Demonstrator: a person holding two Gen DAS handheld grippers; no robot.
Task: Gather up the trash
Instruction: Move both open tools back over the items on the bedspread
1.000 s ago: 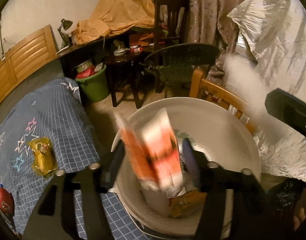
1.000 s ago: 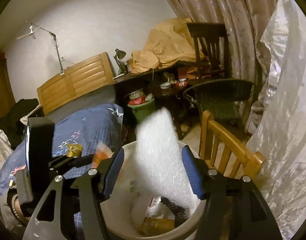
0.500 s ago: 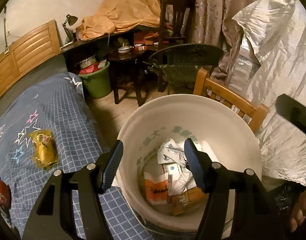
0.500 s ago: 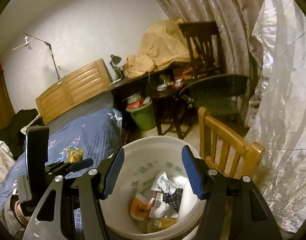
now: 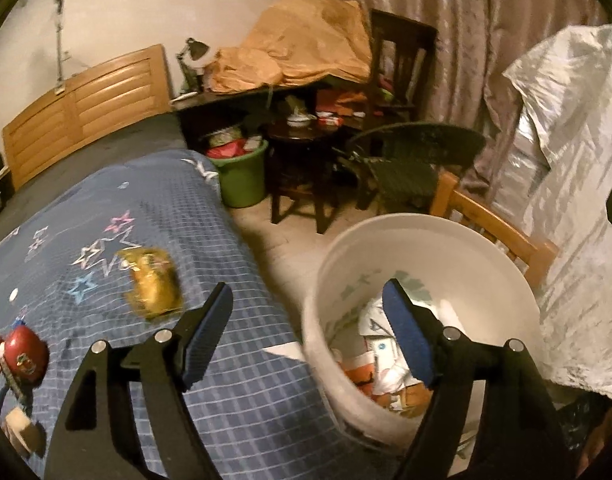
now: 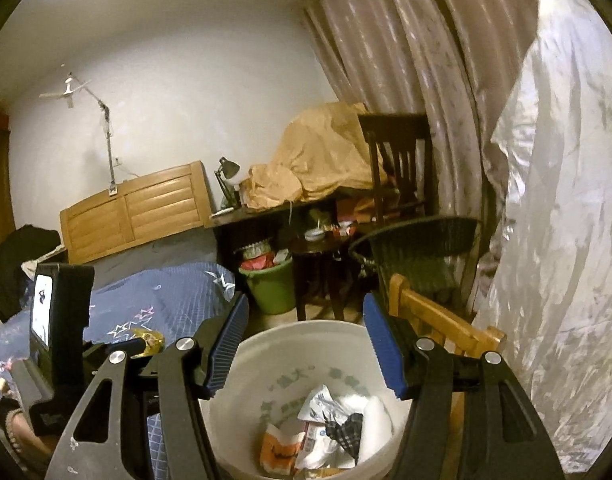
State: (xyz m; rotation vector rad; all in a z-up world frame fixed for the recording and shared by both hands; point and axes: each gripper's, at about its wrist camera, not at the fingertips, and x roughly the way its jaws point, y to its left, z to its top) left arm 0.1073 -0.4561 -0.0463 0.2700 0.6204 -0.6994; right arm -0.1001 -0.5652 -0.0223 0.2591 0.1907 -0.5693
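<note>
The crinkled yellow plastic wrapper (image 5: 152, 286) lies on the blue checked bedspread (image 5: 242, 392), at about ten o'clock from the left gripper (image 5: 306, 332), its long axis running roughly twelve-to-six. Both pairs of fingers are spread wide and hold nothing. The right gripper (image 6: 306, 344) hangs over the white plastic bucket (image 6: 266, 344) of trash, so the left looks the nearer.

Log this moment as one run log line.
left gripper: open, empty | right gripper: open, empty | white bucket: holds wrappers | yellow packet: on bed

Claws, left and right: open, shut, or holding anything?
Left claw: open, holding nothing.
Right claw: open, holding nothing.
</note>
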